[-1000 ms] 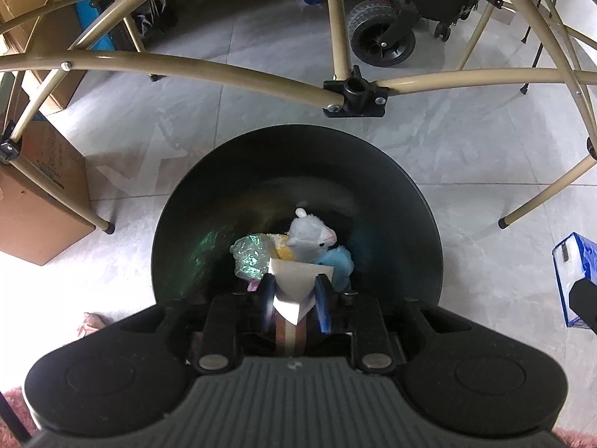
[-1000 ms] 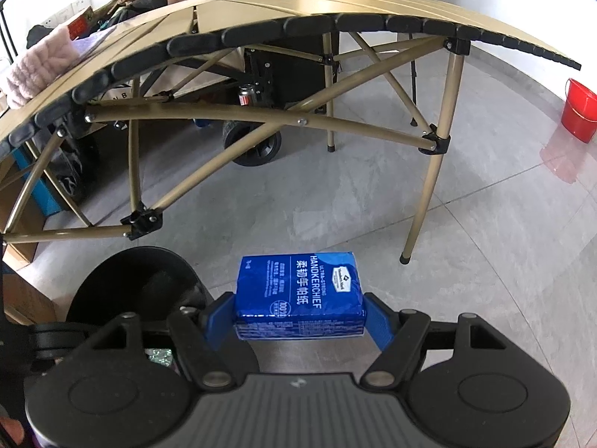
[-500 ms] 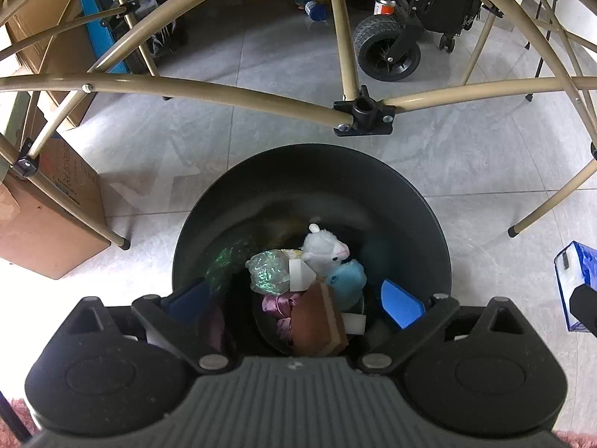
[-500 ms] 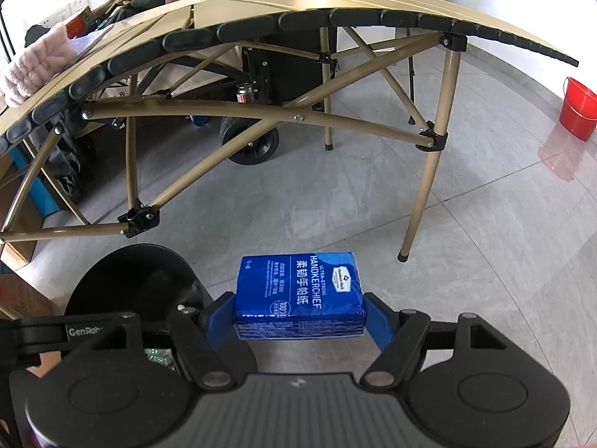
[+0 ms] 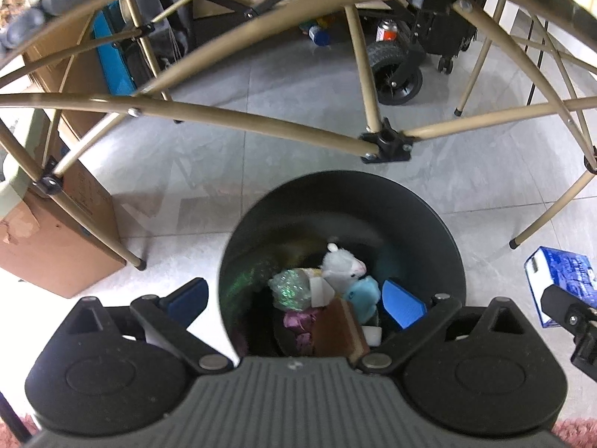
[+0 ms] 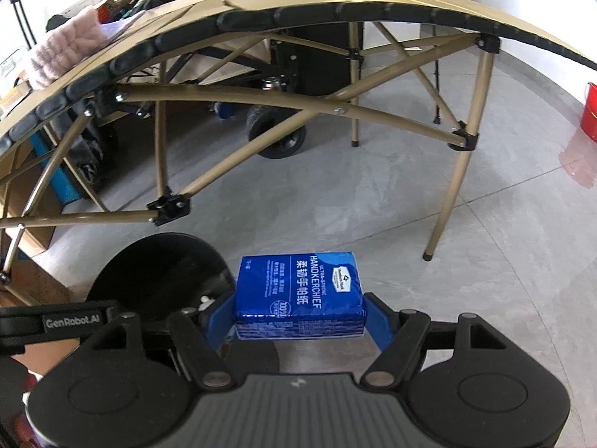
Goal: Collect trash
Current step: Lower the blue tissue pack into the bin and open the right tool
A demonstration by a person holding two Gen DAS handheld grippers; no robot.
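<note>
- Bin (image 5: 421, 205) first: round, black, standing on the grey tiled floor (image 5: 231, 171) right below the left hand-held gripper (image 5: 294, 300), partly under the tan folding bench (image 6: 283, 18).
- Left hand-held gripper has its blue pads spread wide, one outside the bin's rim and the other over the opening, with nothing between them. Those jaws have just been opening, and the brown-and-white piece (image 5: 337, 326) now lies in the bin.
- Also in the bin: a white plush toy (image 5: 341, 263) with a light blue body, a crinkly greenish wrapper (image 5: 289, 287), something pink or purple (image 5: 296, 317), and a couple of white bits. Can't tell what the white bits are.
- Right hand-held gripper (image 6: 298, 313) is clamped on a blue handkerchief tissue pack (image 6: 298, 295), one blue pad on each end, pack lying flat with the print facing up.
- That pack hangs above the floor just to the right of the bin, not over the opening. In the left view you can see it (image 5: 559, 280) at the far right edge.
- Background stuff: a cardboard box (image 5: 48, 246) on the floor to the left, a cart wheel (image 5: 395, 74) behind the bench legs, a red bucket (image 6: 589, 112) off to the right, a pink fluffy thing (image 6: 63, 48) on the bench top.
</note>
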